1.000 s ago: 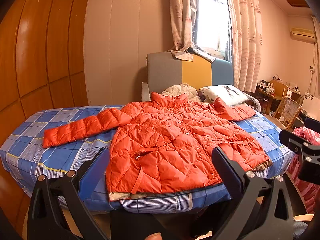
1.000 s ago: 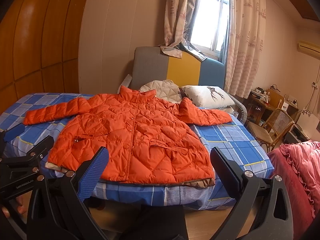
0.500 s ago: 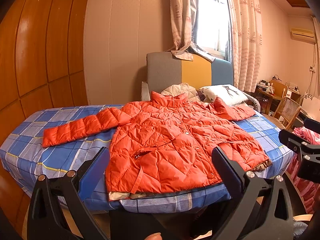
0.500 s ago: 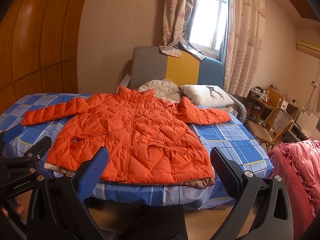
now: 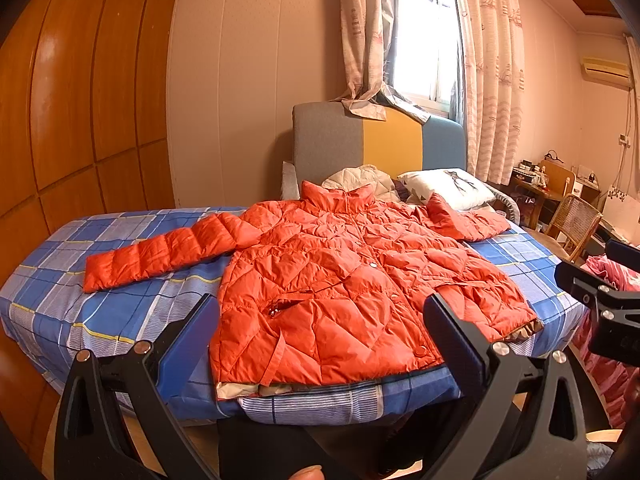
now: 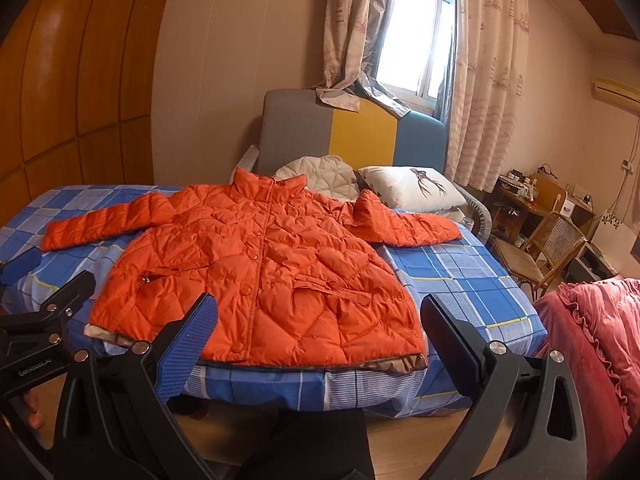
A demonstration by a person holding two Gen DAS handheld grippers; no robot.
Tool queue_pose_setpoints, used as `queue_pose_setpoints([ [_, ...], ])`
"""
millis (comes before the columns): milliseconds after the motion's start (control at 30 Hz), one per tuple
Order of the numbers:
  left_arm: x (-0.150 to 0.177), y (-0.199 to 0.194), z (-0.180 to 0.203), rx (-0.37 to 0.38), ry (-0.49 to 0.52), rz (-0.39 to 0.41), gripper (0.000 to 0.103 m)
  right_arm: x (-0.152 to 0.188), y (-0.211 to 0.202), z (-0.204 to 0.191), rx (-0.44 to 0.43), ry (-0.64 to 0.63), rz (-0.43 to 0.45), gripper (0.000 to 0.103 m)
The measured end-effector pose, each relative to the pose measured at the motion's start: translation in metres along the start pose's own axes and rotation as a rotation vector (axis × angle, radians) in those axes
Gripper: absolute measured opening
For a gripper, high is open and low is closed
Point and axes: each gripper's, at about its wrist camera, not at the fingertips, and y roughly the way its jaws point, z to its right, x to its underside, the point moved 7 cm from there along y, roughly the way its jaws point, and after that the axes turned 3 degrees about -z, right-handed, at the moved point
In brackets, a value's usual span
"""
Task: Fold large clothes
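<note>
Both grippers, left gripper and right gripper, gape wide and empty short of the bed. Orange jacket lies flat, front up, sleeves spread, presumably laid out for folding.

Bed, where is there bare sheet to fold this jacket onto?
Bare checked sheet lies right of the orange jacket, below its right sleeve. Another patch sits below the left sleeve. The head end is crowded by the pillow and cream quilted garment.
</note>
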Motion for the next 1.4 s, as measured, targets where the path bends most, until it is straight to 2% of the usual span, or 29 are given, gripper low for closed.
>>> queue_pose_setpoints([
  [500, 0.003, 0.008, -0.007, -0.006, -0.016, -0.017, 0.101, 0.008, 0.018, 0.0, 0.012, 0.005, -0.049, 0.1],
  [600, 0.006, 0.011, -0.008, 0.004, -0.017, -0.027, 0.101, 0.014, 0.03, 0.003, -0.009, 0.013, -0.075, 0.1],
  [700, 0.011, 0.018, -0.007, 0.046, -0.012, -0.048, 0.101, 0.023, 0.049, 0.007, -0.031, 0.032, -0.123, 0.1],
  [800, 0.017, 0.029, -0.009, 0.054, -0.009, -0.076, 0.101, 0.032, 0.071, 0.016, -0.058, 0.079, -0.184, 0.1],
  [933, 0.021, 0.047, -0.015, 0.027, -0.008, -0.121, 0.101, 0.037, 0.098, 0.041, -0.056, 0.179, -0.243, 0.1],
  [1133, 0.015, 0.08, -0.024, 0.012, -0.065, -0.18, 0.101, 0.037, 0.14, 0.093, -0.033, 0.314, -0.314, 0.1],
  [1400, 0.0, 0.135, -0.022, 0.044, -0.11, -0.262, 0.101, 0.028, 0.207, 0.162, -0.019, 0.465, -0.379, 0.1],
])
